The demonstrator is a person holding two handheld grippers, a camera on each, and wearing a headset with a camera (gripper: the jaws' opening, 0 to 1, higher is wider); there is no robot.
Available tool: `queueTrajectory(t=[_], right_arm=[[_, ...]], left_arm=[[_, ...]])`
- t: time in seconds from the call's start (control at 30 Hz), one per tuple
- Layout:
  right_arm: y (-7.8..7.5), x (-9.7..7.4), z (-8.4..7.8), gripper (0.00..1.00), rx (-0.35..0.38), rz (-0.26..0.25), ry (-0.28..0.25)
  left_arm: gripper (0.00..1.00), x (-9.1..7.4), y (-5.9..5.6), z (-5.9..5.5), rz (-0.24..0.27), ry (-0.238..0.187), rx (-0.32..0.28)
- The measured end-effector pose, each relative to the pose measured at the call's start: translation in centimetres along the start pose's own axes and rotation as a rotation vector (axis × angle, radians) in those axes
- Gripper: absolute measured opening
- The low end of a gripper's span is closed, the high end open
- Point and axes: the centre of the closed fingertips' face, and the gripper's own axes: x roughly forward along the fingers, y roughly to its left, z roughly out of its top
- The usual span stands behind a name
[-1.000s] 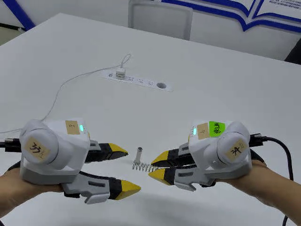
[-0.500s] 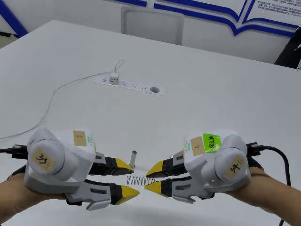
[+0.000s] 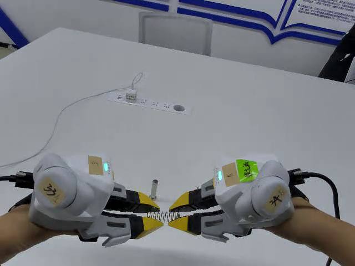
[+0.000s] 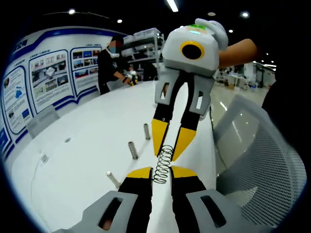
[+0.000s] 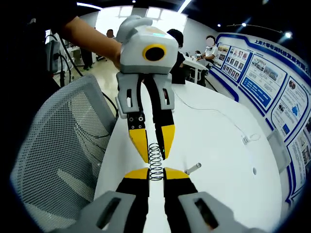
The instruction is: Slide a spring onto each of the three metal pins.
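L gripper [image 3: 155,215] & R gripper [image 3: 173,213], jaws narrow, pinch opposite ends of small coiled steel spring [image 3: 165,216]; one should release, then centre it over upright grey metal pin [image 3: 153,188].

My left claw [image 3: 160,214] is a rounded white-and-grey shell with black, yellow-tipped jaws and a tan handwritten sticker [image 3: 51,190]. My right claw [image 3: 170,215] matches, plus a bright green label [image 3: 247,168] and a black cable [image 3: 317,175].
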Motion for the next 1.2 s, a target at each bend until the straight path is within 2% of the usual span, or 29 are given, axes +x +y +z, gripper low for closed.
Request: queueTrajectory(t=[0.1,0.13,0.17,0.3,0.57,0.7,0.83,1.2], right_arm=[[-0.3,-0.2,0.3,0.11,-0.001,-0.006,-0.007],[-0.5,-0.2,0.2,0.11,-0.020,-0.019,0.001],[-0.3,-0.2,0.3,0.11,-0.020,-0.005,-0.005],[-0.1,-0.3,0.5,0.11,-0.061,-0.006,0.009],[-1.0,-0.9,0.8,0.12,-0.061,-0.023,0.006],[-1.8,-1.6,1.1,0.12,-0.046,-0.033,-0.015],[-2.3,-1.9,1.3,0.12,-0.033,-0.046,-0.033],[-2.3,-1.5,0.9,0.13,0.009,-0.024,-0.034]], left_arm=[[0.12,-0.2,-0.1,0.1,0.004,-0.003,0.035],[0.11,-0.3,-0.3,-0.1,-0.008,0.015,0.077],[0.10,-0.2,-0.2,0.2,0.003,-0.001,0.096],[0.10,-0.3,-0.3,0.2,-0.008,0.014,0.110],[0.10,-0.4,0.3,1.0,0.007,0.001,0.118],[0.10,-0.5,0.9,1.8,0.014,-0.020,0.104],[0.10,-0.5,1.1,2.4,0.018,-0.025,0.119],[0.10,-0.5,1.0,2.4,0.004,-0.025,0.123]])
